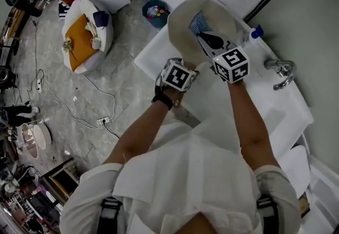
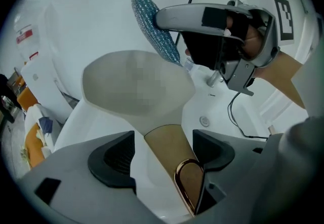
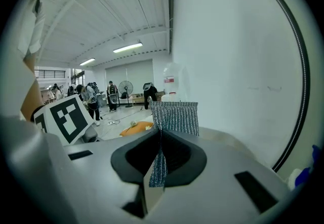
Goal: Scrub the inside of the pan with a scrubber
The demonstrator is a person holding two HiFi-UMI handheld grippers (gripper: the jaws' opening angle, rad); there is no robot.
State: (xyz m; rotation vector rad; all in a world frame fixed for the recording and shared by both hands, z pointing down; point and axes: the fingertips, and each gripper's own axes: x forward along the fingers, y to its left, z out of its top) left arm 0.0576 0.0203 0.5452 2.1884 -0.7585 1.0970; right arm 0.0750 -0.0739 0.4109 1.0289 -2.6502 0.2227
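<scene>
Surface: a white sink unit [image 1: 275, 106] runs from upper centre to lower right of the head view, with a chrome tap [image 1: 280, 69] at its right edge and a blue-capped bottle [image 1: 256, 32] above the tap.
Pan: the beige pan [image 1: 183, 32] sits at upper centre of the head view on the sink unit, its tan handle [image 2: 167, 139] pointing toward the person.
Left gripper: the left gripper [image 2: 163, 152] has its jaws spread wide, and the handle passes between them ungripped, nearer the right-hand pad.
Right gripper: the right gripper [image 3: 159, 154] is clamped on the blue-silver scrubber [image 3: 174, 116], which hangs over the pan's far rim in the left gripper view; contact cannot be told.
Floor: grey stone floor [image 1: 122, 74] fills the left of the head view, with a white and orange beanbag [image 1: 85, 34] at upper left, a blue bucket [image 1: 155, 13] beside the sink unit, and a power strip [image 1: 103, 120] with cables.
Room: the right gripper view shows a plain white wall [image 3: 228, 56] on the right and, at left, a hall with ceiling strip lights [image 3: 127, 47], a standing fan [image 3: 125, 87] and distant people.
</scene>
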